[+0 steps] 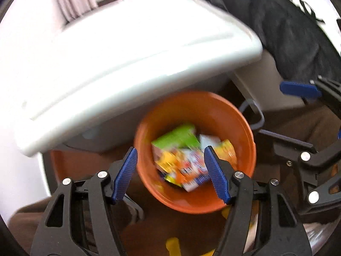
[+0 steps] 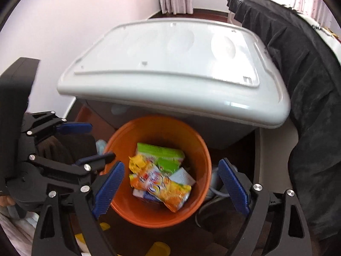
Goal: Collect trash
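Note:
An orange bin (image 2: 198, 157) stands on the floor against a white appliance. It holds several wrappers: a green packet (image 2: 159, 152), an orange-yellow snack bag (image 2: 164, 184) and a white packet (image 2: 184, 177). My right gripper (image 2: 171, 187) hangs open above the bin with nothing between its blue pads. My left gripper (image 2: 102, 140) is at the bin's left rim, also open and empty. The left wrist view is blurred. There the bin (image 1: 213, 102) and its wrappers (image 1: 183, 157) lie below my open left gripper (image 1: 170, 173), and a blue pad (image 1: 298, 88) of the right gripper shows at the right.
The white appliance's lid (image 2: 170, 68) overhangs the far side of the bin. A black cloth (image 2: 298, 64) drapes along the right. Yellow items (image 2: 158, 248) lie on the dark floor near the bin. A grey handle (image 1: 257, 117) is beside the bin's right side.

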Motion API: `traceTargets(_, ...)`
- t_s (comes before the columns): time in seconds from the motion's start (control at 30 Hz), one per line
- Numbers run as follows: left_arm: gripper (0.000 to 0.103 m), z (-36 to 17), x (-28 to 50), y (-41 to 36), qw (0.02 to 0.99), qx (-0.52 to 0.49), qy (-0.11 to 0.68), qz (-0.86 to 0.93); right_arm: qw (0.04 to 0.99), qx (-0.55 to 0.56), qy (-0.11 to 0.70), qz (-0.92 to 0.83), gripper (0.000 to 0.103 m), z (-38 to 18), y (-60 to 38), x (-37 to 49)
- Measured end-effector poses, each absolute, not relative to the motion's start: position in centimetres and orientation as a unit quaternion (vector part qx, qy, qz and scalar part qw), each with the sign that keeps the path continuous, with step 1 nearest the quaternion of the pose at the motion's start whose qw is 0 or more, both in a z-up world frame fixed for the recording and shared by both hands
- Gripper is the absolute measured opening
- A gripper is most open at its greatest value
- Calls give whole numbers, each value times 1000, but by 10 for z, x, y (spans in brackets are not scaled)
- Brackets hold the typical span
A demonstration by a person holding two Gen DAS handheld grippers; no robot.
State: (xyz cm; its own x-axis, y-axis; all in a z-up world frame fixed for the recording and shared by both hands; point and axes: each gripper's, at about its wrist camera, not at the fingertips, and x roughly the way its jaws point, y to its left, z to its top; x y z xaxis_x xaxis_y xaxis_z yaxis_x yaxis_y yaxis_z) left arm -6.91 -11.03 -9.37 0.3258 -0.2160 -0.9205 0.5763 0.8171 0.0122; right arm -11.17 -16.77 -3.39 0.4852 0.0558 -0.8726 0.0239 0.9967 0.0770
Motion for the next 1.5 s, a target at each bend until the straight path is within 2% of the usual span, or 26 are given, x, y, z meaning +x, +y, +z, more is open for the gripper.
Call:
traceTargets(0.1,64,-66,-62,-107,825,174,490,-220,871,36,489,6,88,-16,-164,-100)
traceTargets(0.23,64,-31,-44,-97,852,128,465,-203,882,76,465,12,87,15,-168,-81)
traceTargets(0.37,72,-6,-35,-90,879,117,427,-176,895,89,436,23,87,39,-166,-71)
traceTargets(0.47,74,0,-30,-88,885,101,421,-172,901,84,425,29,87,49,-162,-67)
traceTargets(0.57,80,-2,-24,-87,889,102,413,-170,904,67,421,14,87,49,-164,-63)
traceTargets(0.87,80,-22,-15,-83,876,108,441,-163,891,105,442,-6,87,32,-187,-57)
traceTargets(0.9,80,-20,-15,-81,877,105,439,-161,891,105,442,-7,88,31,-187,-57)
traceTargets(0.97,82,-18,-14,-79,881,103,435,-154,891,105,442,-15,98,28,-189,-58)
traceTargets(1.07,87,-15,-14,-75,886,106,431,-137,893,103,436,-39,98,29,-199,-60)
traceTargets(1.23,87,-2,-10,-66,889,91,432,-121,904,101,409,-75,98,59,-242,-60)
traceTargets(1.4,89,18,-6,-64,897,83,418,-117,911,51,376,-162,98,105,-306,-50)
traceTargets(1.5,89,33,-4,-62,904,69,406,-112,909,93,362,-182,98,121,-342,-50)
